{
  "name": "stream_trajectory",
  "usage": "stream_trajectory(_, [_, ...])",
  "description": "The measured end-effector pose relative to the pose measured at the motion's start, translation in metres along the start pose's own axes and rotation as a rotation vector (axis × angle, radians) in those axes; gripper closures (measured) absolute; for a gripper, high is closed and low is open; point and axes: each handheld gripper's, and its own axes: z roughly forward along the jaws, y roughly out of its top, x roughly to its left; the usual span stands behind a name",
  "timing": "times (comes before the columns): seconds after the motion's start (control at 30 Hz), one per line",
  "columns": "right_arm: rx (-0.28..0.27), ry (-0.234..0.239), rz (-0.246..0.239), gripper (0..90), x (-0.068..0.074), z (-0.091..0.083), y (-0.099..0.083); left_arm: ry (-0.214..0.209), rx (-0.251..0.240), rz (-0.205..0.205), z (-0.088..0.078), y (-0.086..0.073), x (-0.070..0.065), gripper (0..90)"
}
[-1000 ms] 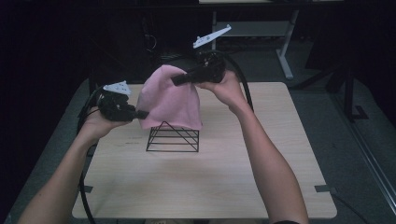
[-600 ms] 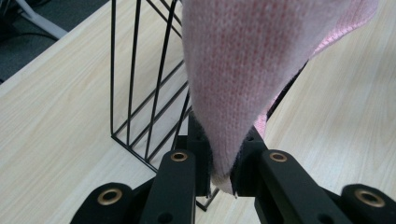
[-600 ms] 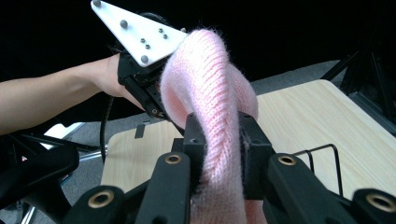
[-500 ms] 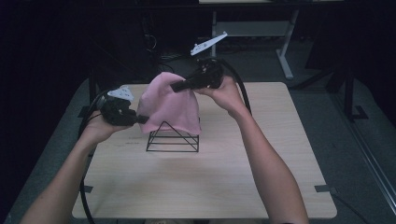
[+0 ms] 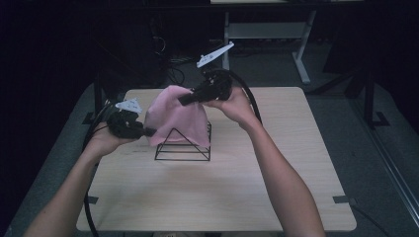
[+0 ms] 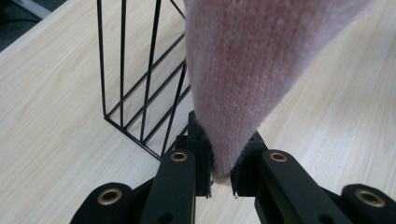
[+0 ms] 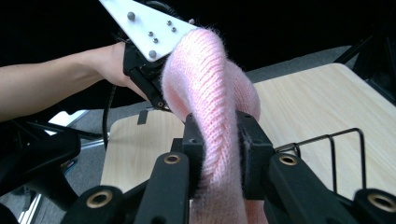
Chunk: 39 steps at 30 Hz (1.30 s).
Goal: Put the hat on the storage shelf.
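In the high view a pink knit cloth (image 5: 175,116) hangs left of centre in the frame, stretched between two grippers above a black wire rack (image 5: 183,145) that stands on the pale wooden desk (image 5: 222,197). The left gripper (image 5: 148,132), at the left of the frame, has its jaws clenched on the cloth's lower left edge; in the left gripper view the tip of the cloth (image 6: 243,70) comes down from the top of the frame and is pinched between the two black jaws at bottom centre, with the rack's wires (image 6: 140,84) at upper left and the desk (image 6: 46,93) beneath. The right gripper (image 5: 184,99), higher up and just above centre, has its jaws clenched on the cloth's top edge; in the right gripper view a thick bunched fold of the cloth (image 7: 210,93) runs up between the jaws at centre frame. Farther off in that view, at upper left, the left gripper (image 7: 161,100) with its grey plate touches the cloth's far end, held by a hand (image 7: 112,63). A bit of the rack (image 7: 331,144) shows at lower right against the desk (image 7: 303,98). In the high view the cloth's lower hem drapes over the rack's back and right side, while the rack's front triangle stays bare.
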Motion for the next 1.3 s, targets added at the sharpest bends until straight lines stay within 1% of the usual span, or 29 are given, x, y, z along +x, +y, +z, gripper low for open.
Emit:
stream_trajectory(0.03, [0.004,0.005,0.009,75.5,0.0,0.001,0.0,0.001,0.001,0.005,0.001,-0.001,0.0,80.2])
stream_trajectory(0.07, [0.008,0.004,0.006,75.5,0.0,0.002,-0.001,-0.001,0.002,0.006,0.001,-0.002,0.001,80.2])
stream_trajectory(0.1, [0.01,0.003,0.004,75.5,-0.001,0.002,-0.001,-0.003,0.002,-0.004,0.002,-0.003,0.0,80.2])
stream_trajectory(0.13, [0.012,0.005,0.005,75.5,-0.001,0.003,-0.001,-0.001,0.007,0.006,0.003,-0.003,0.001,80.2])
stream_trajectory(0.17, [0.013,0.01,0.006,75.5,-0.001,0.004,-0.002,0.0,0.015,-0.003,0.004,-0.004,0.0,80.2])
stream_trajectory(0.33, [0.026,0.018,0.009,75.3,-0.003,0.009,-0.006,0.004,0.055,0.01,0.008,-0.004,0.0,80.2])
stream_trajectory(0.4, [0.03,0.021,0.023,75.3,-0.004,0.01,-0.009,0.004,0.068,0.017,0.01,-0.005,0.0,80.2])
stream_trajectory(0.57, [0.043,0.024,0.029,75.2,-0.006,0.014,-0.015,0.012,0.108,0.035,0.016,-0.005,0.0,80.2])
stream_trajectory(0.63, [0.051,0.024,0.035,75.1,-0.005,0.015,-0.016,0.008,0.111,0.038,0.017,-0.006,0.0,80.2])
stream_trajectory(0.67, [0.052,0.024,0.036,75.1,-0.005,0.016,-0.017,0.003,0.107,0.029,0.017,-0.007,0.0,80.2])
stream_trajectory(0.73, [0.049,0.026,0.026,75.1,-0.006,0.017,-0.018,-0.014,0.108,0.024,0.018,-0.011,0.002,80.2])
stream_trajectory(0.77, [0.06,0.026,0.039,75.0,-0.005,0.018,-0.018,-0.015,0.109,0.02,0.018,-0.012,0.003,80.2])
stream_trajectory(0.8, [0.064,0.026,0.042,75.0,-0.005,0.019,-0.019,-0.016,0.106,0.012,0.02,-0.014,0.003,80.2])
stream_trajectory(0.87, [0.063,0.025,0.036,74.8,-0.006,0.022,-0.021,-0.015,0.11,0.014,0.021,-0.016,0.004,80.2])
stream_trajectory(0.93, [0.072,0.027,0.042,74.7,-0.007,0.025,-0.024,-0.013,0.127,0.017,0.024,-0.018,0.004,80.2])
stream_trajectory(0.97, [0.075,0.029,0.046,74.7,-0.007,0.026,-0.025,-0.006,0.138,0.029,0.025,-0.019,0.004,80.2])
stream_trajectory(1.1, [0.088,0.03,0.051,74.7,-0.008,0.03,-0.03,0.005,0.168,0.053,0.03,-0.019,0.003,80.2])
stream_trajectory(1.23, [0.093,0.031,0.055,74.7,-0.008,0.032,-0.034,0.011,0.181,0.061,0.035,-0.019,0.003,80.0])
stream_trajectory(1.27, [0.099,0.028,0.05,74.7,-0.009,0.032,-0.035,0.014,0.177,0.057,0.036,-0.02,0.003,79.9])
stream_trajectory(1.3, [0.097,0.033,0.056,74.7,-0.009,0.033,-0.036,0.012,0.171,0.057,0.037,-0.021,0.003,79.9])
